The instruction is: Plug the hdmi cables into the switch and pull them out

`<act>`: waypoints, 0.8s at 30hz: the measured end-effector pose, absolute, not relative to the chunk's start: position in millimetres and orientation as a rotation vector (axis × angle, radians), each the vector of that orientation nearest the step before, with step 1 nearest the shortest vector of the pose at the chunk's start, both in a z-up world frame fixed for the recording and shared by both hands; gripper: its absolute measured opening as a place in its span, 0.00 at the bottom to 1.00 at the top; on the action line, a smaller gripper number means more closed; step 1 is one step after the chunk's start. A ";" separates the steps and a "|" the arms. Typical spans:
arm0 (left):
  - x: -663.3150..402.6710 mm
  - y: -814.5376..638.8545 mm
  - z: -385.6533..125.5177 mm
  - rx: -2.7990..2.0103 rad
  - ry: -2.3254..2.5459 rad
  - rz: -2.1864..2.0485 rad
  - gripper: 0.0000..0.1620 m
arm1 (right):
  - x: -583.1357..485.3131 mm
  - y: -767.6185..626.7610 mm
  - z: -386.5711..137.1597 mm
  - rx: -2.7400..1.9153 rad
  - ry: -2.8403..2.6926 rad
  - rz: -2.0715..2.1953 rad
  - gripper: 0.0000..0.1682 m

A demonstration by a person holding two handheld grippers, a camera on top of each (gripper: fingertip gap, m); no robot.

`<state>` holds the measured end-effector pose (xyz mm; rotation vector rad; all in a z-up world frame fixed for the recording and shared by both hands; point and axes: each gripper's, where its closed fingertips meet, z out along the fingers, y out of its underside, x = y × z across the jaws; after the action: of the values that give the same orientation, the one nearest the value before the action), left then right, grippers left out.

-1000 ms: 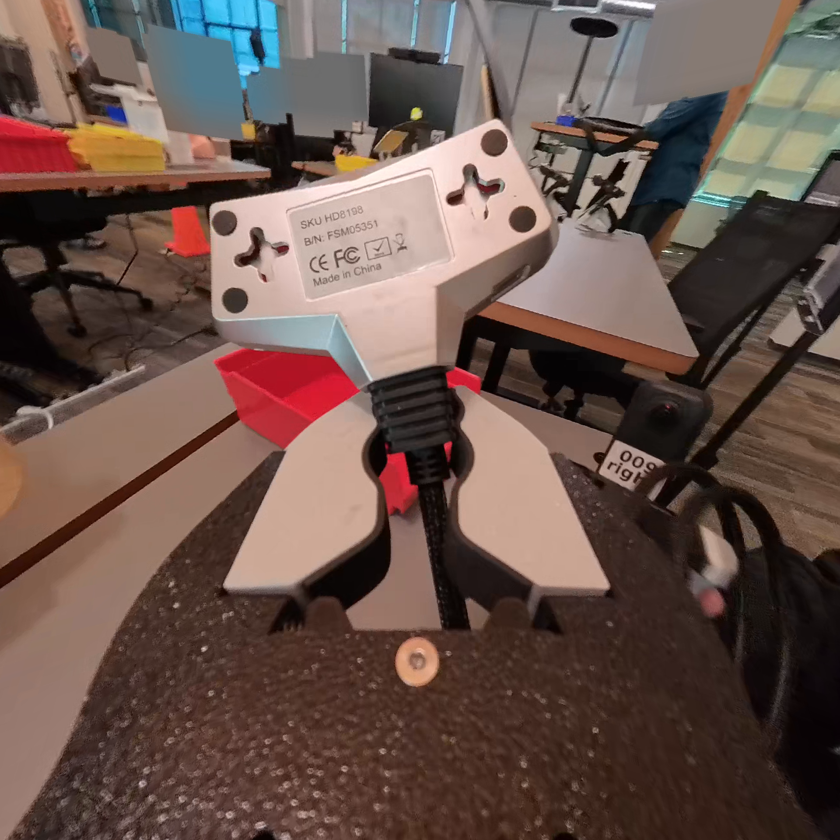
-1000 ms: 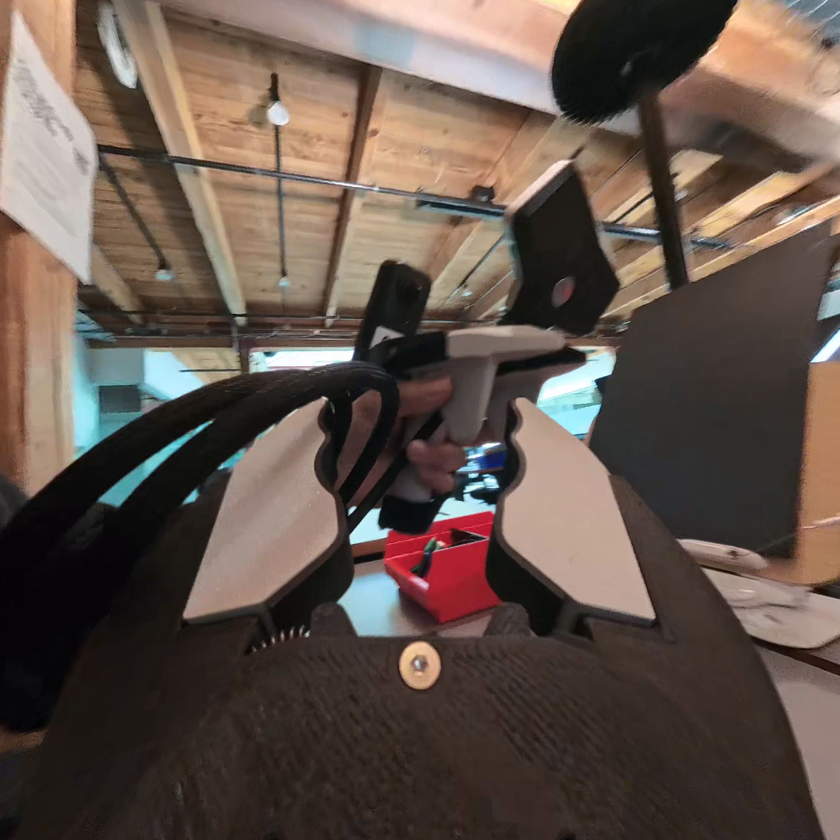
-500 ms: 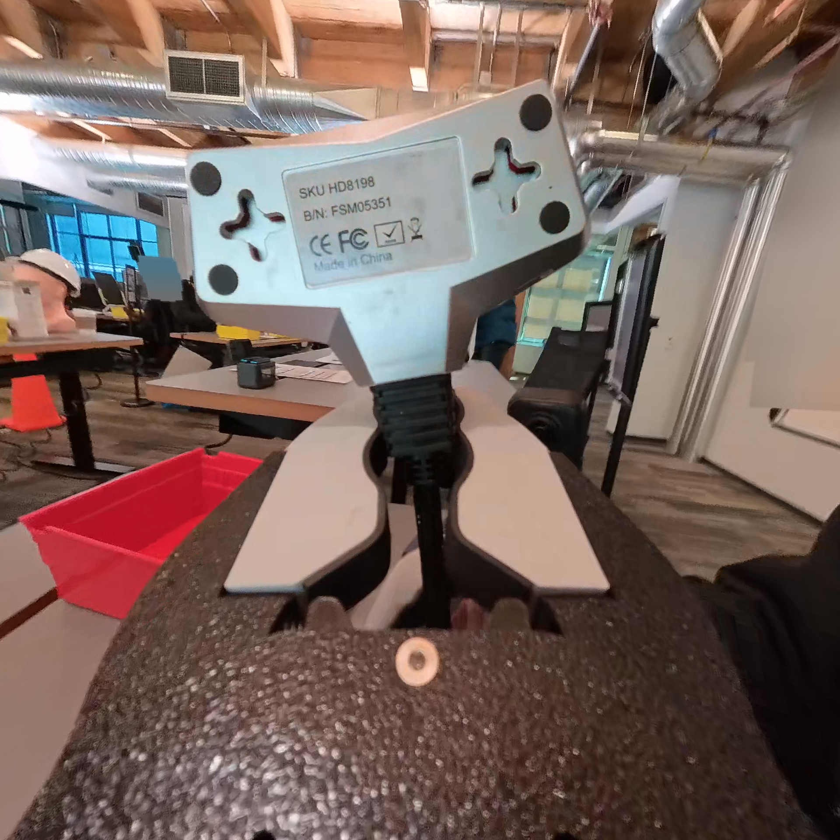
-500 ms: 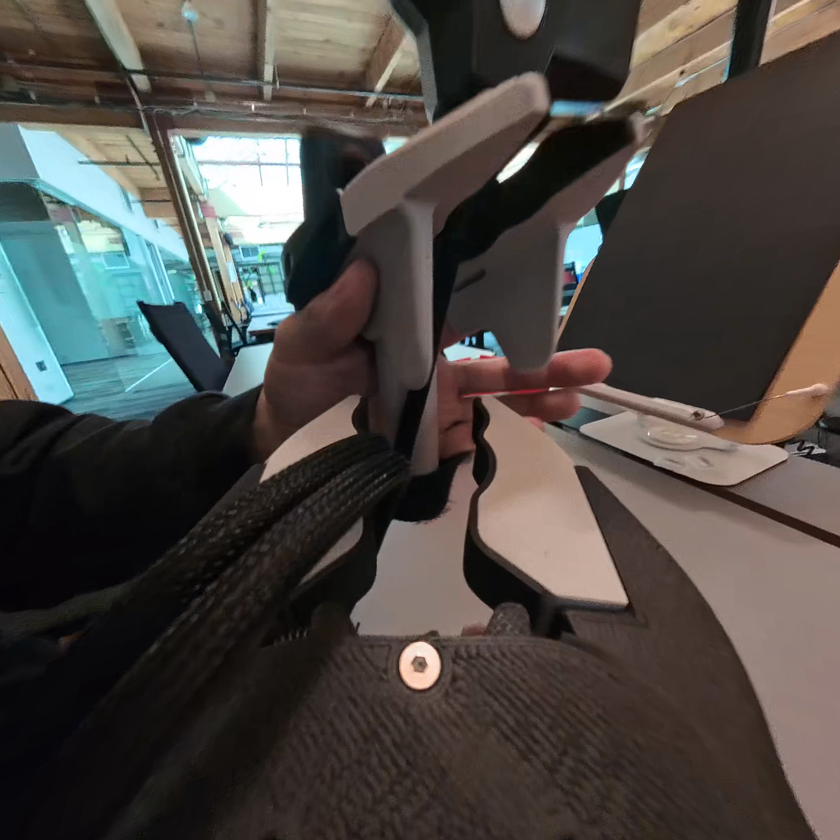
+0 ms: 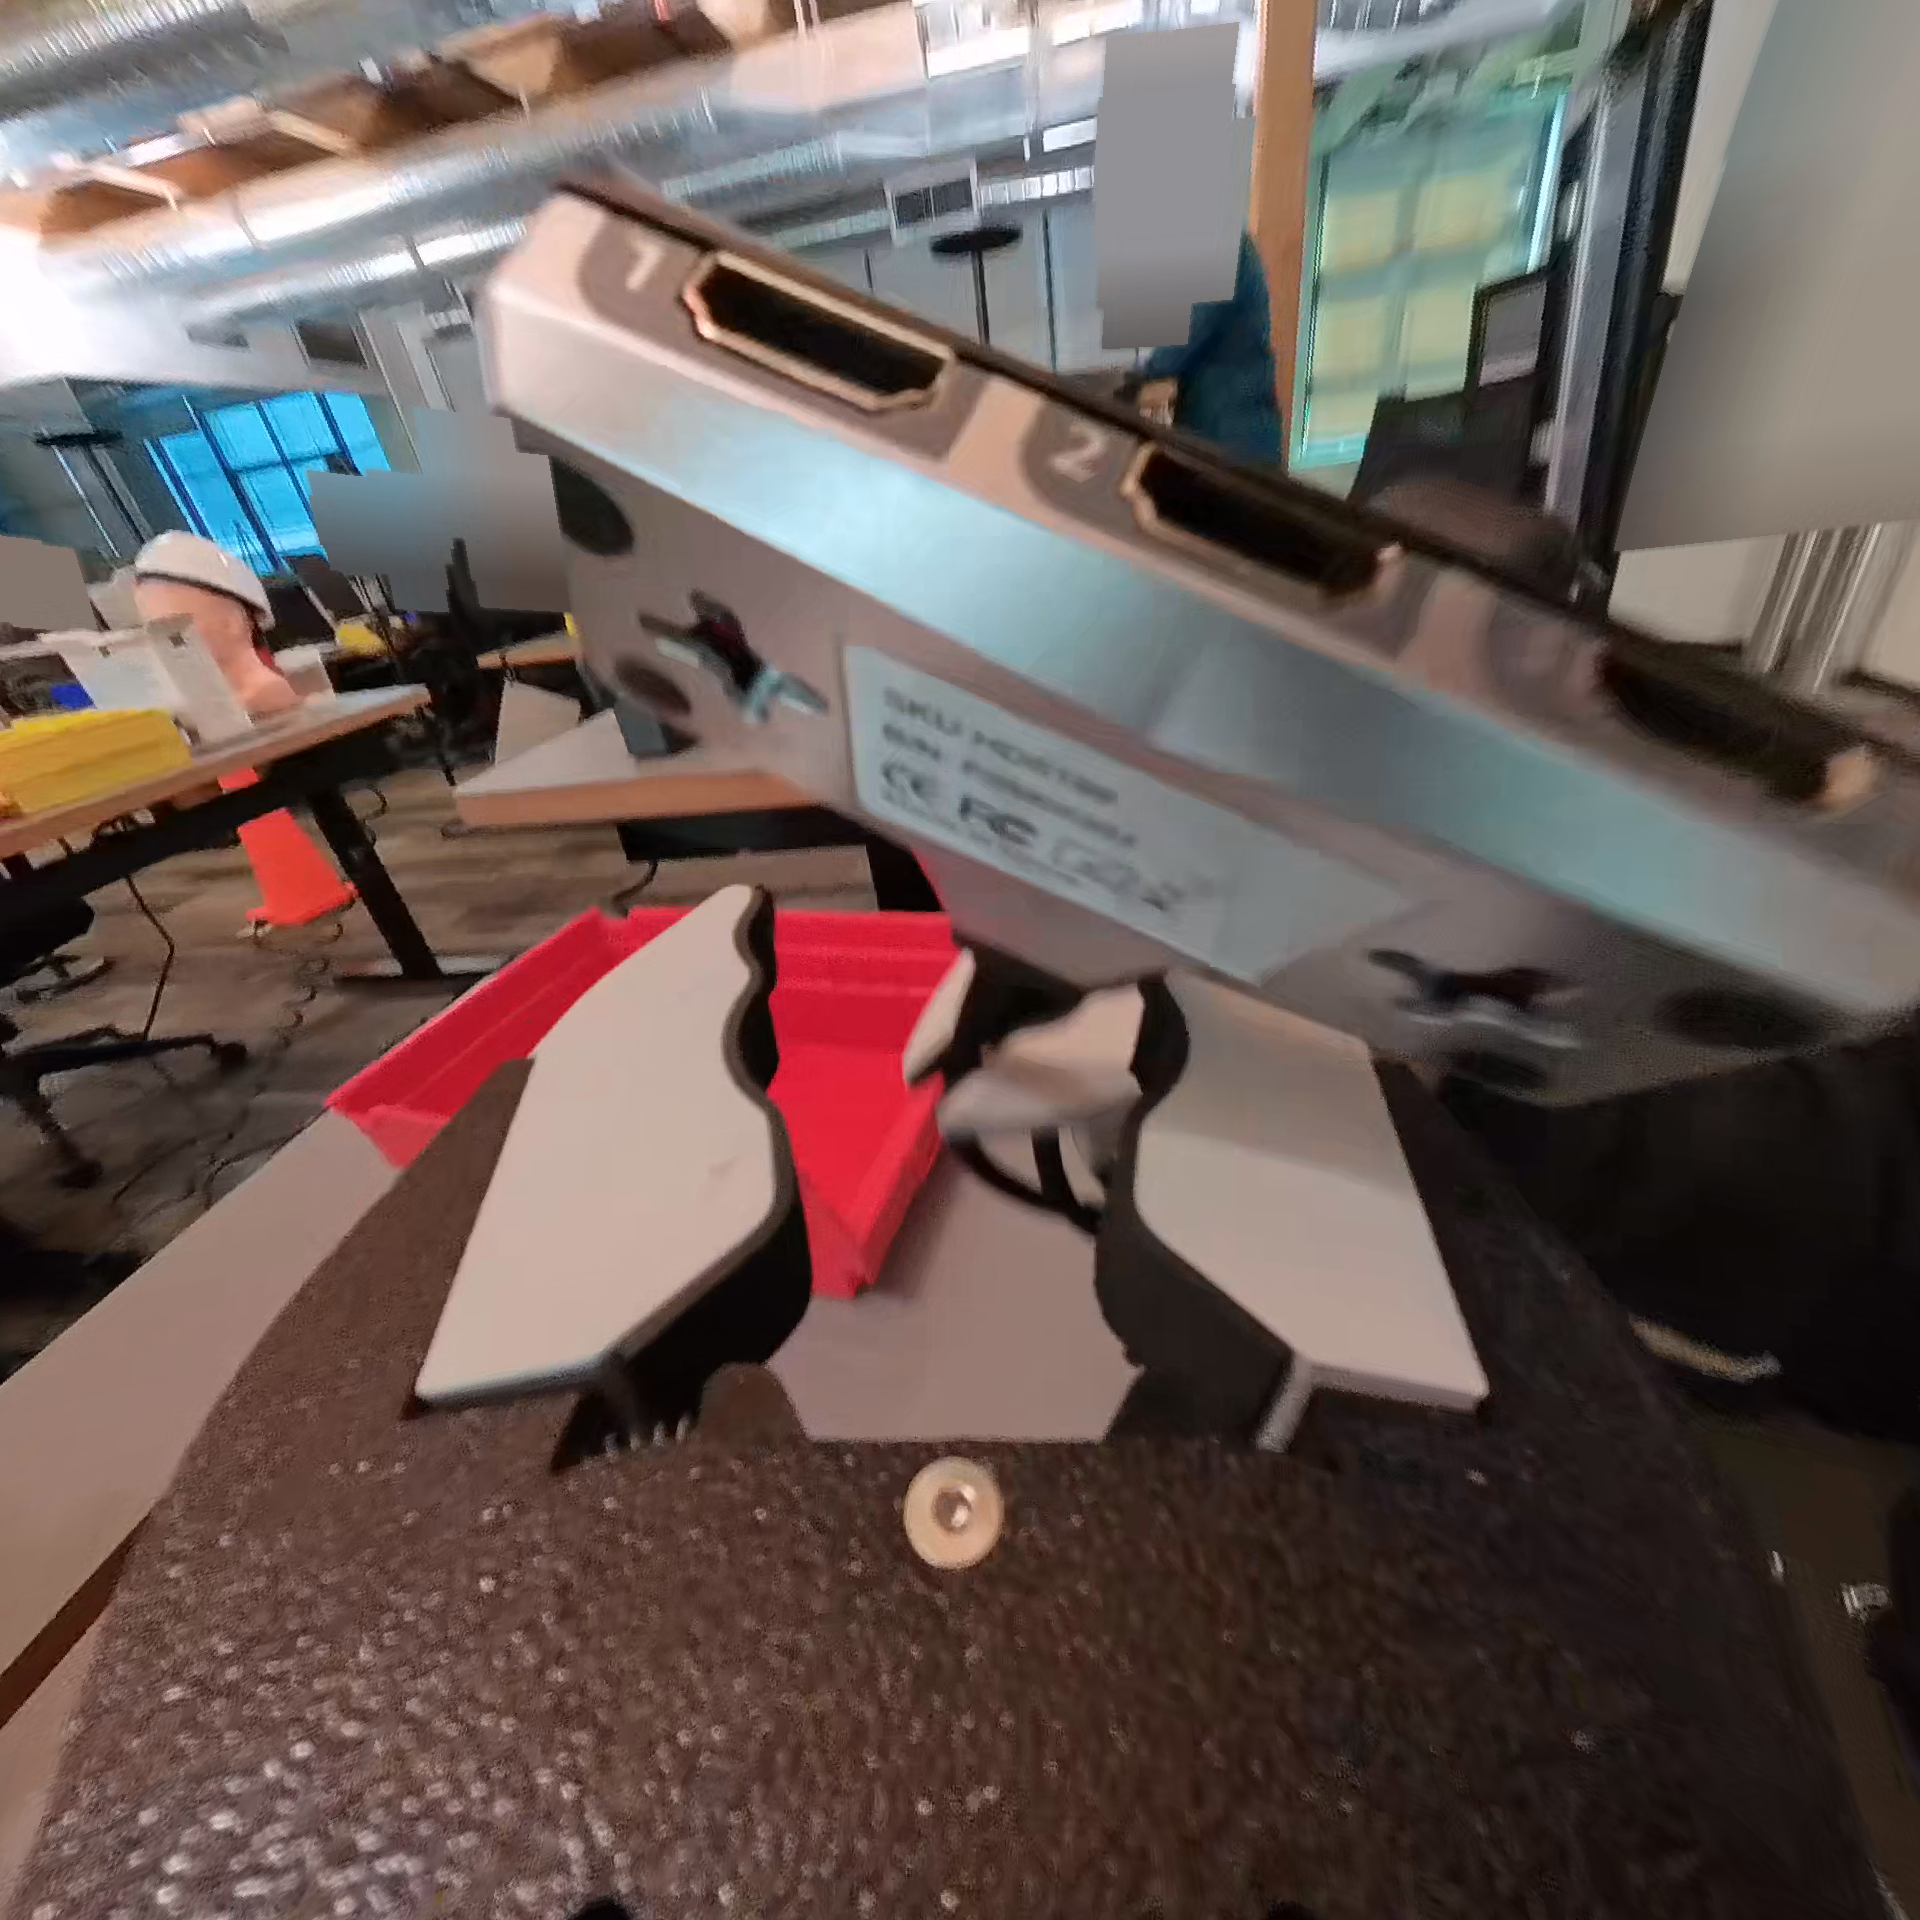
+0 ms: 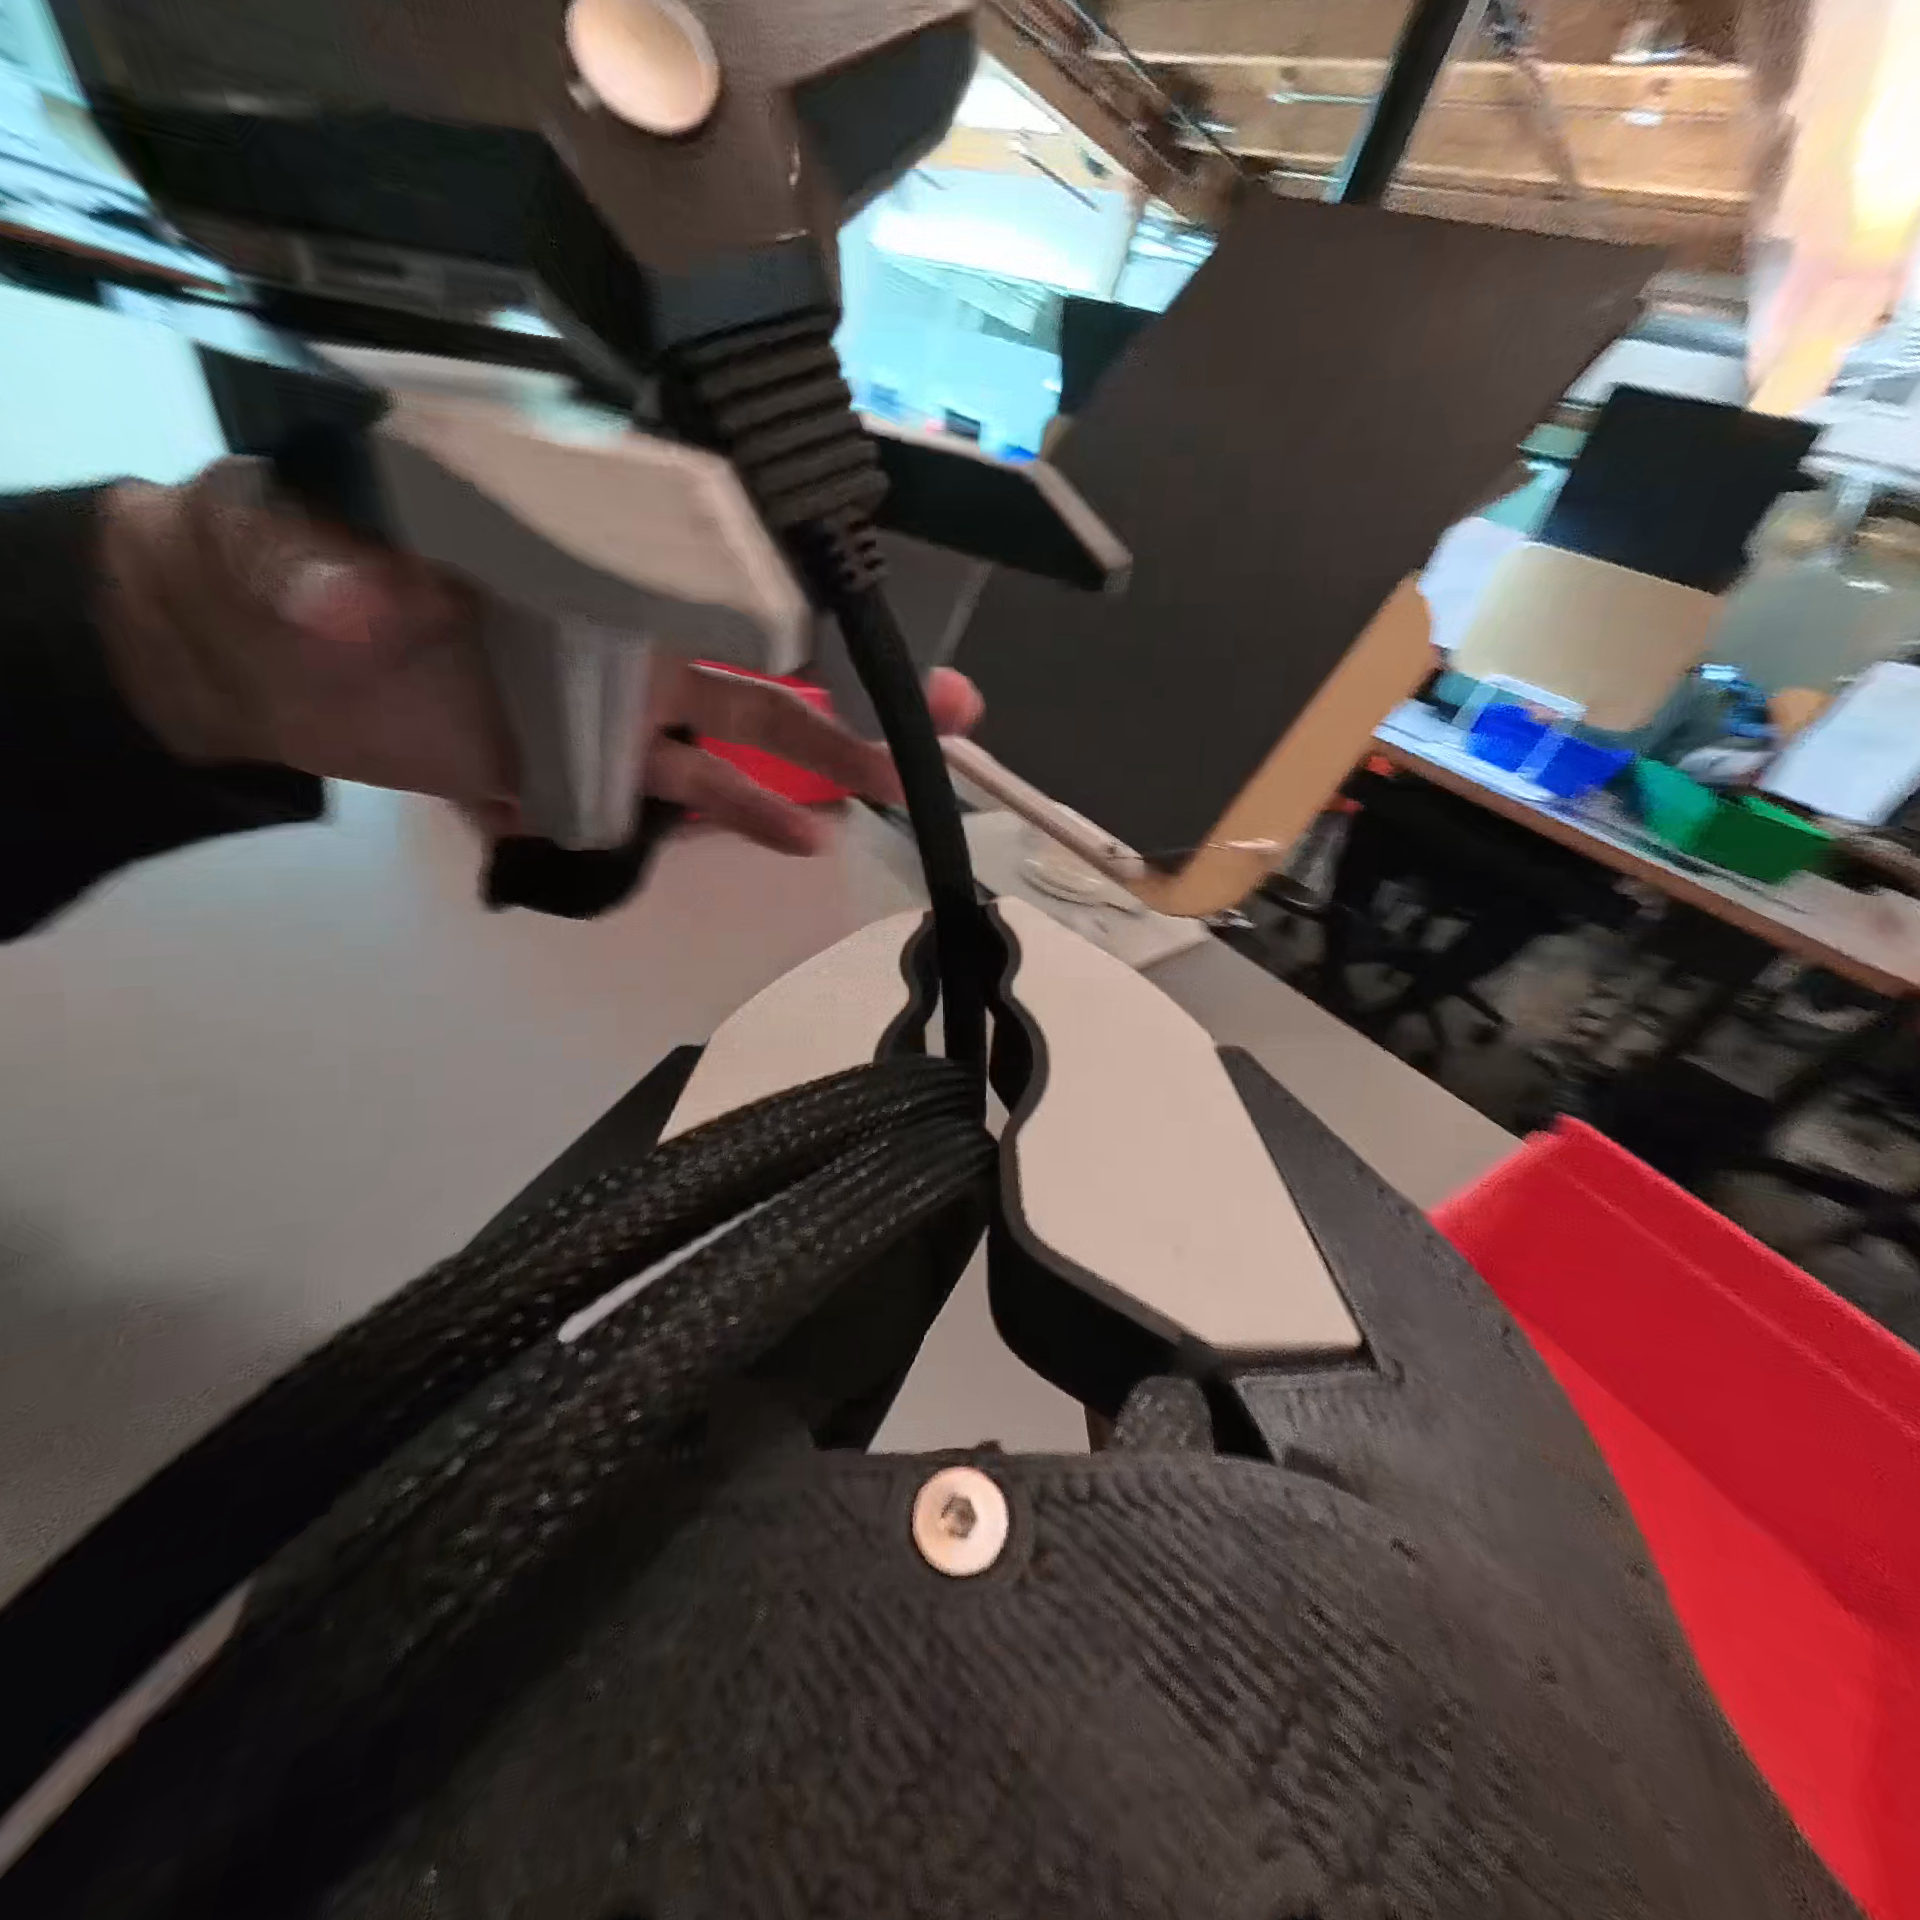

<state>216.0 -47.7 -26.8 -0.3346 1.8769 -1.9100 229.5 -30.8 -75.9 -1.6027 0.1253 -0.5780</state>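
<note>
The silver HDMI switch (image 5: 1143, 644) hangs tilted above my left gripper (image 5: 956, 956), its two empty ports (image 5: 821, 332) facing the camera. My left gripper is open, with a clear gap between its fingers (image 5: 644, 1143), and holds nothing. In the right wrist view my right gripper (image 6: 961, 925) is shut on the switch's thin black braided cable (image 6: 904, 707), just below the ribbed strain relief (image 6: 779, 416). The switch (image 6: 665, 135) is at the top there. The left gripper (image 6: 800, 520) stands spread on either side of the strain relief. Thick braided cables (image 6: 727, 1195) loop over my right gripper's left finger.
A red bin (image 5: 852, 1122) sits on the grey table (image 5: 156, 1351) ahead of the left gripper; it also shows at the right (image 6: 1714, 1403). A hand (image 6: 260, 644) holds the left gripper. A black panel (image 6: 1299, 520) leans behind. An orange cone (image 5: 286, 862) stands on the floor.
My left gripper opened and let go of the switch's strain relief. My right gripper closed on the switch's cable. The switch tipped over so that its ports face the left camera.
</note>
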 end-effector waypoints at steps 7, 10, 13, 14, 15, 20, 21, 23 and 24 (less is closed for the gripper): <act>167.0 -38.0 -53.9 -0.255 2.082 -2.121 0.65 | 257.2 -70.3 -67.4 -1.673 0.133 -0.958 0.04; 165.9 -17.0 -34.0 -0.436 1.944 -2.309 0.66 | 258.8 -77.9 -68.4 -1.749 0.069 -1.104 0.04; 170.4 -2.8 -23.4 -0.601 1.866 -2.301 0.60 | 259.9 -78.4 -71.0 -1.808 0.049 -1.200 0.04; 169.9 -4.0 -26.5 -0.626 1.889 -2.240 0.58 | 260.3 -78.1 -71.8 -1.830 0.031 -1.257 0.04; 171.0 -6.0 -32.7 -0.663 1.923 -2.156 0.55 | 259.0 -76.1 -72.9 -1.848 0.005 -1.296 0.04; 183.7 2.9 -46.9 -0.859 1.892 -2.017 0.16 | 239.6 -54.0 -78.8 -1.849 -0.127 -1.187 0.04; 181.1 3.6 -44.2 -0.908 1.891 -2.125 0.15 | 236.0 -51.8 -80.0 -1.839 -0.157 -1.145 0.04; 180.3 6.8 -50.5 -1.039 1.948 -2.237 0.14 | 229.0 -48.8 -88.5 -1.862 -0.263 -1.066 0.05; 179.8 8.5 -52.7 -1.083 1.959 -2.295 0.14 | 225.6 -47.9 -89.2 -1.840 -0.308 -1.047 0.05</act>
<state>179.8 8.5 -52.7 -1.0832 1.9590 -2.2947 225.6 -47.9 -89.2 -1.8404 -0.3081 -1.0471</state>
